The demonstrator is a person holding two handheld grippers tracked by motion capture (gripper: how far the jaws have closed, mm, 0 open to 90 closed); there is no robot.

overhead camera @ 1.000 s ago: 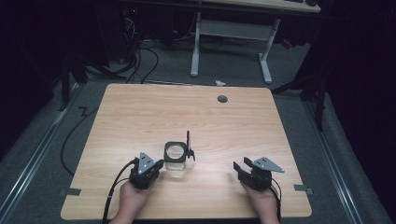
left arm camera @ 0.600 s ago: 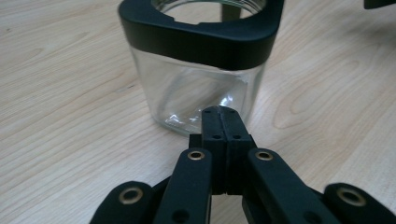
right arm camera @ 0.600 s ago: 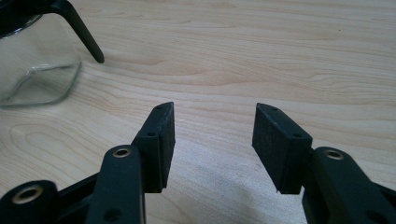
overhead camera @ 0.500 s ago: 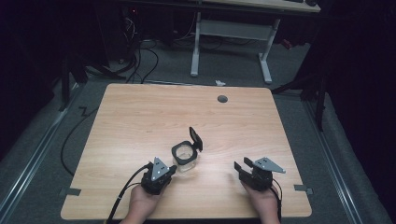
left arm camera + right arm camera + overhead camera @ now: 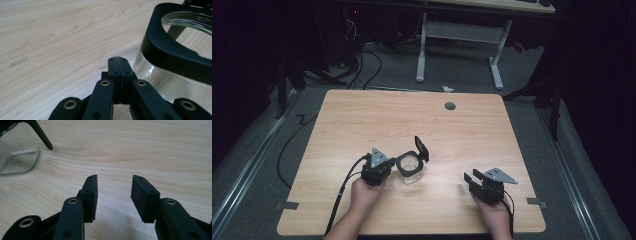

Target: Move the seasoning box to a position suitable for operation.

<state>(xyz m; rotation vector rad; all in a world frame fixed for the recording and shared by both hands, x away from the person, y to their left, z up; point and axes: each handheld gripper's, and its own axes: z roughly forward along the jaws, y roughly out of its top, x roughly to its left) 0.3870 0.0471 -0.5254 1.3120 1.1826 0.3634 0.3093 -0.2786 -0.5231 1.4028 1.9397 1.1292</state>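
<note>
Glass jar [image 5: 409,170] with its black lid flipped up sits lower centre of the table [image 5: 362,120], my left claw [image 5: 118,65] pressed together empty beside it, my right claw [image 5: 115,195] spread apart at lower right.

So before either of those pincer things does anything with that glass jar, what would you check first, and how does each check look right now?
1. The clear glass jar with the black rim stands upright on the light wooden table: ok.
2. Its black hinged lid is flipped up, mouth open: ok.
3. Left gripper ready to grasp: not ok, its jaws are shut, beside the jar wall.
4. Right gripper ready to grasp: ok, jaws apart with bare table between them.
5. Right gripper clear of the jar: ok, it sits well to the jar's right.
6. Jar empty: seems so, cannot tell for sure through the glass.
</note>
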